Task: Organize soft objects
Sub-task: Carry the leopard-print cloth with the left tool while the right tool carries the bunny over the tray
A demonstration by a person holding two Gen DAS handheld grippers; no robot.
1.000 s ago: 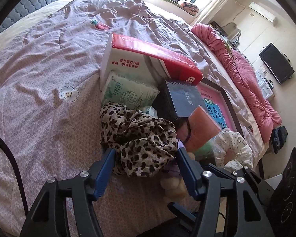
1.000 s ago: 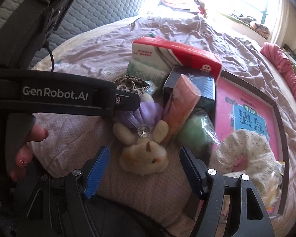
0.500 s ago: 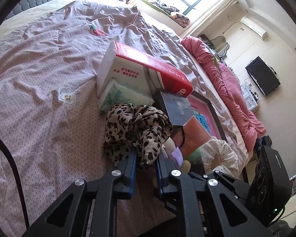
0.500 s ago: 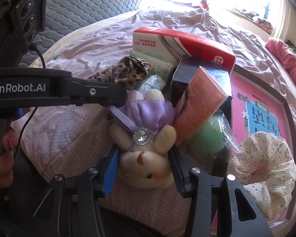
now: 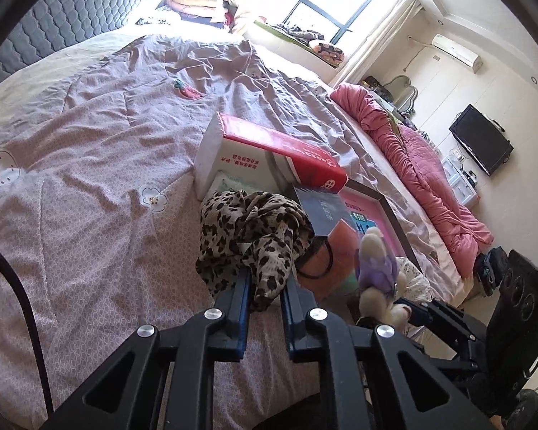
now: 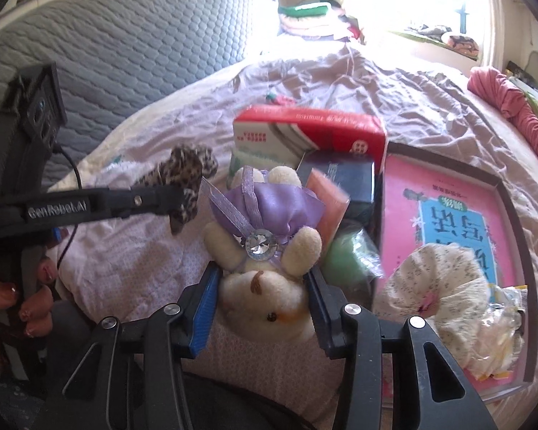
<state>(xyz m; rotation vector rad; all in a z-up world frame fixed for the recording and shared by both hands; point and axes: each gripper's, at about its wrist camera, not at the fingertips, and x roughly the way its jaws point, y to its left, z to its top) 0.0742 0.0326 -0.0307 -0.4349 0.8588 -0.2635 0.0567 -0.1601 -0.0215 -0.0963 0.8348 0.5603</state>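
Your left hand-held gripper point(image 5: 263, 288): jaws clamped on leopard-print scarf point(image 5: 251, 229), bunched above bed quilt point(image 5: 89, 179). Your right hand-held gripper point(image 6: 263, 299): jaws pinching plush bear point(image 6: 265, 251) by head, purple dress uppermost. Right view only: floral scrunchie point(image 6: 444, 283) on pink book point(image 6: 459, 211). Left view only: wall TV point(image 5: 480, 139), pink duvet point(image 5: 423, 179). Both views: red box point(image 6: 312, 129).

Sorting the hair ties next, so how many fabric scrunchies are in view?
2. The leopard-print scrunchie is pinched in the left gripper; the white floral scrunchie lies on the pink framed board. Others could be hidden under the pile.
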